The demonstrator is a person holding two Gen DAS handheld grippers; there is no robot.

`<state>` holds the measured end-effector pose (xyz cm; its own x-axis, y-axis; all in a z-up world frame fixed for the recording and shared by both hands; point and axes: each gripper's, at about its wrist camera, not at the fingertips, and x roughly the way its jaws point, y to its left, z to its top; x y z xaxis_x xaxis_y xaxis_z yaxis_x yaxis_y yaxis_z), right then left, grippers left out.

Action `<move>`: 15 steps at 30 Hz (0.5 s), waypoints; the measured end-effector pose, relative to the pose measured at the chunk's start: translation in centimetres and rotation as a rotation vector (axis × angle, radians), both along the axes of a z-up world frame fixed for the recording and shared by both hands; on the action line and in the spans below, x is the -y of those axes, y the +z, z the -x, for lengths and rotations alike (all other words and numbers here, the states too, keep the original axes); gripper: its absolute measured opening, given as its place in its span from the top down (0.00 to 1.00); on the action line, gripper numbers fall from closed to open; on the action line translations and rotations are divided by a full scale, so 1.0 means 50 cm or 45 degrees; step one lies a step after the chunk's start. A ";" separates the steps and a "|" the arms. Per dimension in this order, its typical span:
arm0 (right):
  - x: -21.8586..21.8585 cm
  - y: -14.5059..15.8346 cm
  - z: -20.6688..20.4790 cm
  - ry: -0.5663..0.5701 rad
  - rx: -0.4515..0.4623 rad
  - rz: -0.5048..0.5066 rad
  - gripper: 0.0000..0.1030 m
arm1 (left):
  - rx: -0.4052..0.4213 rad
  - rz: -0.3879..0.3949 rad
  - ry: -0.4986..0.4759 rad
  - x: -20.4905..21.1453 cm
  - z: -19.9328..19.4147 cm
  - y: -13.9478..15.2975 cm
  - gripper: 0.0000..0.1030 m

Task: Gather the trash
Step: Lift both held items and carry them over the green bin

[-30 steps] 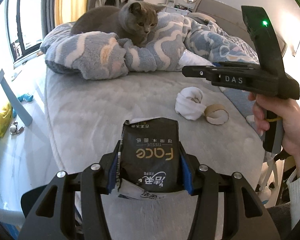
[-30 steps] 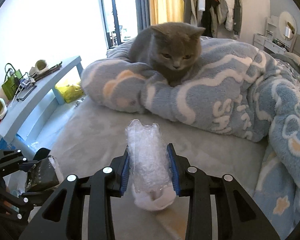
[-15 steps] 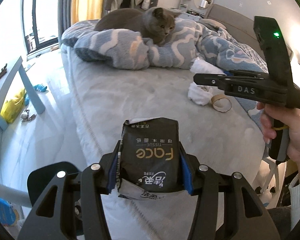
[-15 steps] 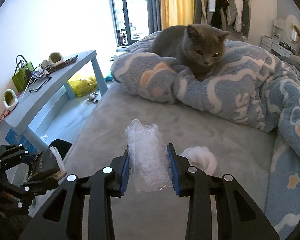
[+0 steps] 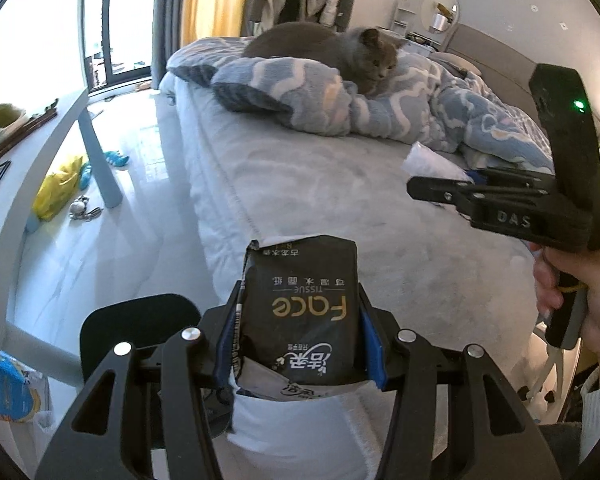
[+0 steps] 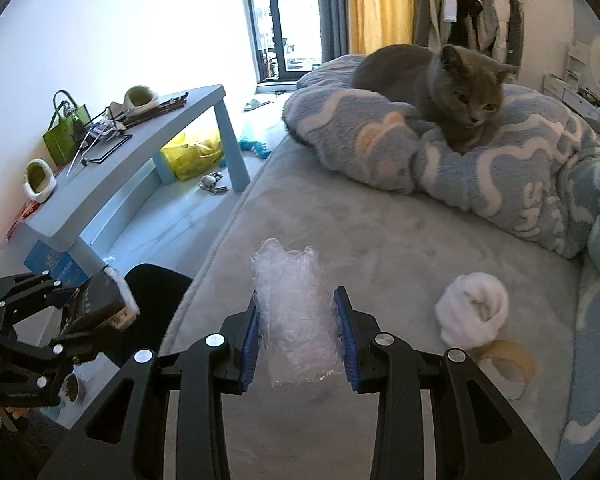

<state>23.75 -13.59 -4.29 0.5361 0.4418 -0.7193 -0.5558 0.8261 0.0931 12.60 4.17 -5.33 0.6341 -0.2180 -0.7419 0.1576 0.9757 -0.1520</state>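
I read "Face" in gold and "TISSUE" below it, upside down, on the black pack (image 5: 300, 312), beside Chinese characters I can't make out. "DAS" stands raised on the right gripper (image 5: 440, 188) body.

Our bedroom, bright daylight pouring in

We've got a grey bed (image 6: 400, 248) with a blue patterned blanket (image 6: 540, 168) and the cat (image 6: 452, 88) on it, a light blue table (image 6: 140, 152) by the white wall, a glossy pale floor (image 5: 112, 216), yellow curtains (image 6: 376, 4) beside the window (image 6: 284, 16).
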 end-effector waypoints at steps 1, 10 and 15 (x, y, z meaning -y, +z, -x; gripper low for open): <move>-0.005 0.000 0.003 0.005 -0.001 -0.003 0.66 | -0.001 0.001 0.008 -0.007 0.001 -0.001 0.47; -0.097 0.001 0.026 0.091 -0.021 -0.034 0.66 | -0.042 -0.014 0.101 -0.084 -0.001 -0.035 0.47; -0.161 0.001 0.037 0.145 -0.029 -0.050 0.66 | -0.092 -0.022 0.167 -0.145 0.000 -0.063 0.47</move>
<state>21.89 -5.56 -4.25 0.4647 0.5272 -0.7114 -0.6434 0.7530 0.1378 12.61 11.41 -8.49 0.6010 -0.1235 -0.7897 0.0180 0.9898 -0.1410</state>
